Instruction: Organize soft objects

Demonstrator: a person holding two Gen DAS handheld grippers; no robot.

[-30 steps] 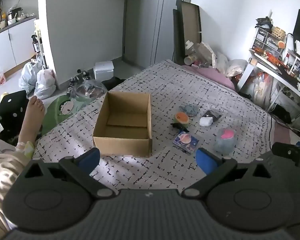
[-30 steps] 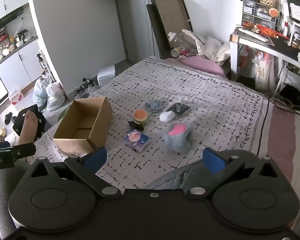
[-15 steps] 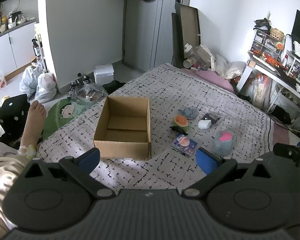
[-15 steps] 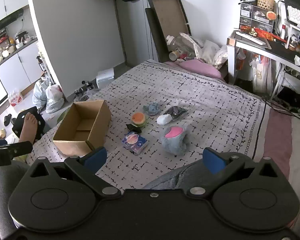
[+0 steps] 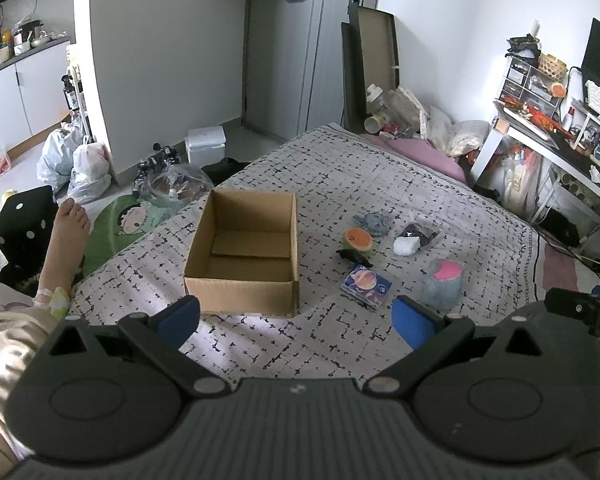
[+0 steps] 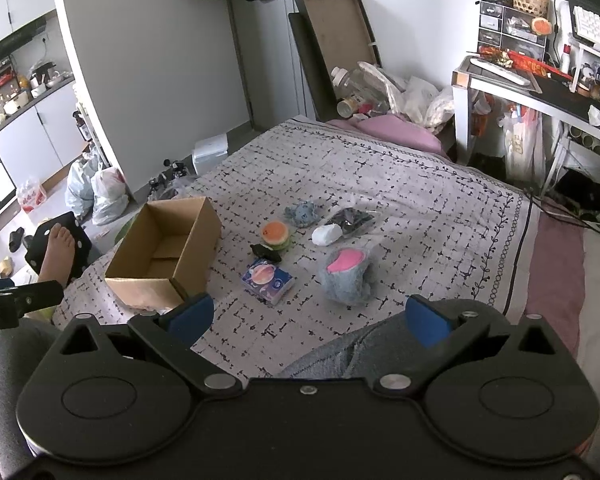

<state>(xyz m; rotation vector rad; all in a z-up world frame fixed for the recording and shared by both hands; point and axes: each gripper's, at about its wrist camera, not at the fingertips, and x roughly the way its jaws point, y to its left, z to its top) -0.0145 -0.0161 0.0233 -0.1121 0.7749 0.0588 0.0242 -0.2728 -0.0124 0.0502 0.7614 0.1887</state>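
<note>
Both the left gripper (image 5: pixel 296 314) and right gripper (image 6: pixel 308 316) hover with jaws apart, holding nothing. The soft toys (image 5: pixel 443 284) lie on the bed (image 5: pixel 380 168), at three o'clock from the open cardboard box (image 5: pixel 244 254).

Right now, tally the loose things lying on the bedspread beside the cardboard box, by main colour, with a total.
Blue-grey: 2, the small plush and the pink-topped fuzzy toy
Orange: 1, the burger-shaped squishy
White: 1, the soft lump
Black: 2, the clear-wrapped pack and the small dark piece
Blue printed: 1, the tissue pack
Total: 7
</note>
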